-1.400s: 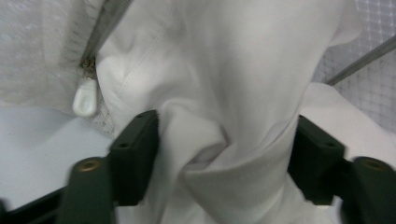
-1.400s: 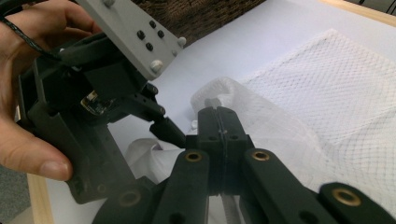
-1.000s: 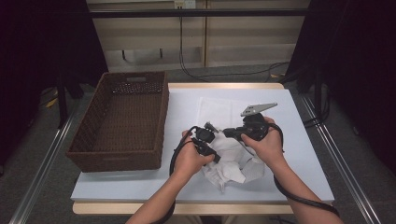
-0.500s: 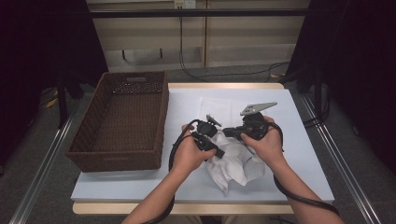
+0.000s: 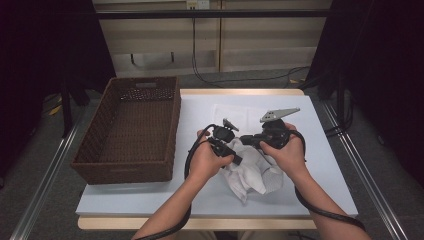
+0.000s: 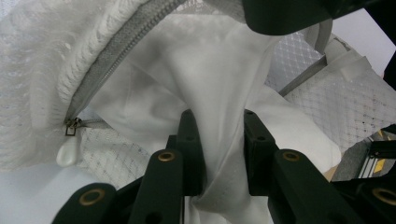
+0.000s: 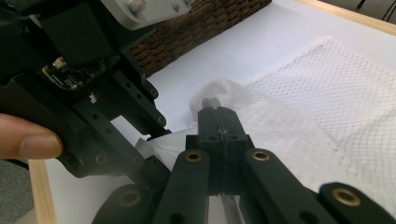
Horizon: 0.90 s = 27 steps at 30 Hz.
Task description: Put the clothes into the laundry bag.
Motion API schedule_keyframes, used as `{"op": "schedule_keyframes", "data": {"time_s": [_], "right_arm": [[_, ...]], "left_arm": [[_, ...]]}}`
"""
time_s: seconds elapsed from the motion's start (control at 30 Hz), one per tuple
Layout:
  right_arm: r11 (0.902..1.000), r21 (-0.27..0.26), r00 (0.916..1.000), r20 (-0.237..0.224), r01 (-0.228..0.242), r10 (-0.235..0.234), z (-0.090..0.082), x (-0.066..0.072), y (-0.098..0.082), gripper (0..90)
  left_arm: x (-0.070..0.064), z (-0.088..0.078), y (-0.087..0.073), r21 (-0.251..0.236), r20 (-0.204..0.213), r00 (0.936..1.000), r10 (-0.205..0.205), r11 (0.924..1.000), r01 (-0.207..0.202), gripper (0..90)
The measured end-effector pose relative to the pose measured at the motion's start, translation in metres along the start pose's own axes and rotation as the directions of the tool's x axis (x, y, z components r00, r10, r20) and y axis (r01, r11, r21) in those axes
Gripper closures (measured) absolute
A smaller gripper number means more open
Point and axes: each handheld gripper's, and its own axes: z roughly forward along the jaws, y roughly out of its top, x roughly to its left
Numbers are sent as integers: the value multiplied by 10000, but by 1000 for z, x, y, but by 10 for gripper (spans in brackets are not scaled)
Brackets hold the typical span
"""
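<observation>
White mesh zip bag (image 5: pixel 252 172), crumpled, long axis unclear; left gripper (image 5: pixel 231 150) pinching white cloth (image 6: pixel 210 93), right gripper (image 7: pixel 219 122) clamping bag edge

I have both forearms reaching in, hands close together, the left hand-held gripper (image 5: pixel 235 156) angled toward the right hand-held gripper (image 5: pixel 246 141). My left jaws have just been closing and pinch white cloth (image 6: pixel 205 93); my right jaws are pressed together.

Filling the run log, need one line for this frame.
left gripper: shut on white cloth | right gripper: shut on mesh bag edge | basket: left, apart
</observation>
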Motion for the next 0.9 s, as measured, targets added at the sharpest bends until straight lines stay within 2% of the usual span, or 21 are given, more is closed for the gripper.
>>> {"op": "schedule_keyframes", "data": {"time_s": [0.1, 0.33, 0.37, 0.53, 0.6, 0.9], "right_arm": [[10000, -6, 10000, 12, -4, 4, -1, 0, 0, 900], [10000, -48, 10000, 45, -20, 21, -4, -1, 0, 900], [10000, -52, 10000, 46, -28, 29, -4, -1, 0, 900], [10000, -63, 10000, 24, -56, 56, -3, -1, -1, 900], [10000, -62, 10000, 14, -47, 47, -2, -1, -1, 900], [10000, -73, 10000, 3, 2, -2, -2, 0, 1, 900]], "left_arm": [[0, 0, 2, 33, -63, 10000, 57, 10000, -56, 730], [3, -4, 3, -56, -212, 9997, -91, 9999, 90, 729], [3, -4, 3, -109, -192, 9996, -219, 9997, 217, 730], [2, -5, 4, -207, -198, 9996, -204, 9996, 200, 730], [3, -5, 4, -110, -173, 9998, -73, 9999, 71, 730], [3, -5, 7, -420, -180, 9993, -325, 9986, 318, 729]]}}
